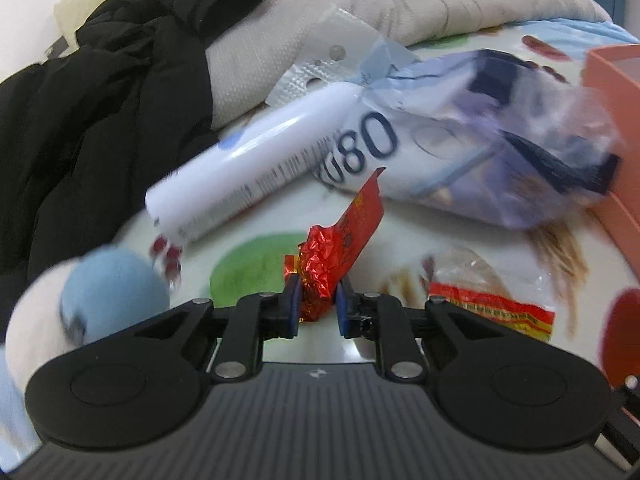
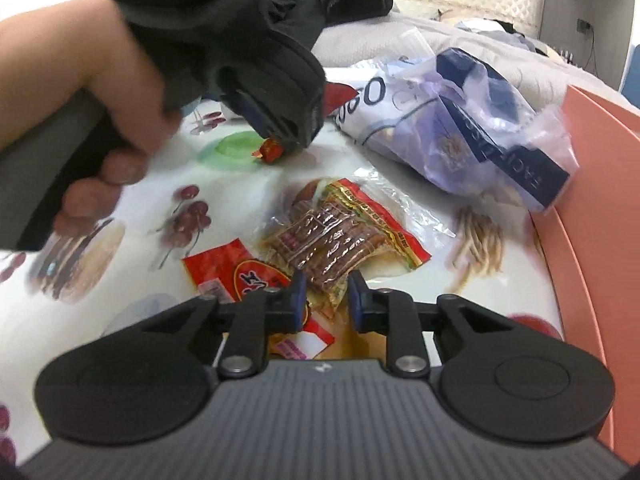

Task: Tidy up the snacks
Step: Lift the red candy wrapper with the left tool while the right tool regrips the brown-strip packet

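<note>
My left gripper is shut on a red foil snack wrapper, held just above the fruit-printed cloth; the wrapper also shows in the right wrist view under the left gripper. My right gripper is narrowly open, hovering over a clear pack of brown snack sticks, not touching it. A red flat packet lies beside its left finger. A clear bag of snacks with a blue box inside lies against the orange bin, also in the left wrist view.
A white tube lies on the cloth behind the wrapper. A black jacket and grey quilt lie behind. A blister pack rests on the quilt. A blue-white plush sits at left.
</note>
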`<state>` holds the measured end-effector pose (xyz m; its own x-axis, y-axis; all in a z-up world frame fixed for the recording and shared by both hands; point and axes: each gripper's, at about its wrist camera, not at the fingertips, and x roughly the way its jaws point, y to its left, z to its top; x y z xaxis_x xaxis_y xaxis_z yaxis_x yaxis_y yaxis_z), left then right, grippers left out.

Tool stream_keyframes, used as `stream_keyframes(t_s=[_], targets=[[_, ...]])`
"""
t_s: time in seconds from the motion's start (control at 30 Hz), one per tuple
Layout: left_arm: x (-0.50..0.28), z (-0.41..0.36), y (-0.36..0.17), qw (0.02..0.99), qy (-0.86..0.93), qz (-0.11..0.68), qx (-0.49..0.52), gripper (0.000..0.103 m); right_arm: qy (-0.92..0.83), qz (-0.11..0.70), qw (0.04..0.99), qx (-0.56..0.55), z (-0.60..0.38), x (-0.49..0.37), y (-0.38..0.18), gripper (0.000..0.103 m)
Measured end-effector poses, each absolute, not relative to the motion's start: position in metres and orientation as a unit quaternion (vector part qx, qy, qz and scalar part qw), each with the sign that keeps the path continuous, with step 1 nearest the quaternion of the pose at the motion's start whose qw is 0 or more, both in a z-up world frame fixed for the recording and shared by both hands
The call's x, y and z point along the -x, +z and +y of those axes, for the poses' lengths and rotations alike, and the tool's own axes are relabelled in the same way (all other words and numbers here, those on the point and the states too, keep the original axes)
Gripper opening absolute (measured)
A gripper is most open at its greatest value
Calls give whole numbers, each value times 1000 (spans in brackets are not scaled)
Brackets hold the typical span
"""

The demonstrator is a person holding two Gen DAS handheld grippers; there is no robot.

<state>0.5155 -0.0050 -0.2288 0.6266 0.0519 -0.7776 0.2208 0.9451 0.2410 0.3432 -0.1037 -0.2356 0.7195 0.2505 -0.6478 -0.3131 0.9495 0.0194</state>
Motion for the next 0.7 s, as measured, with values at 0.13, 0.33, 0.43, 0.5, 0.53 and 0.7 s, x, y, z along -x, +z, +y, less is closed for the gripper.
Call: stream_keyframes(t_s=[0.13,0.33,0.43,0.5,0.53,0.7], targets=[[-475,-4,-221,888,-47,438,-129,20,151,351,923,54,-111,-321,-234,23],[-411,-3,-212,887,-47,451,-89,20,150,364,917,65,-123,-281,-230,20],[-377,-2,-206,888,-44,453,-68,20,153,371,913,73,-129,-260,-226,20],[-355,0,-203,888,-41,454,-53,20,154,375,911,76,-131,-245,-224,19],[-345,0,-203,888,-40,455,-49,20,155,378,910,76,-132,-235,-223,19],[-294,7,-202,886,-33,463,-12,20,156,388,905,78,-141,-195,-220,18]])
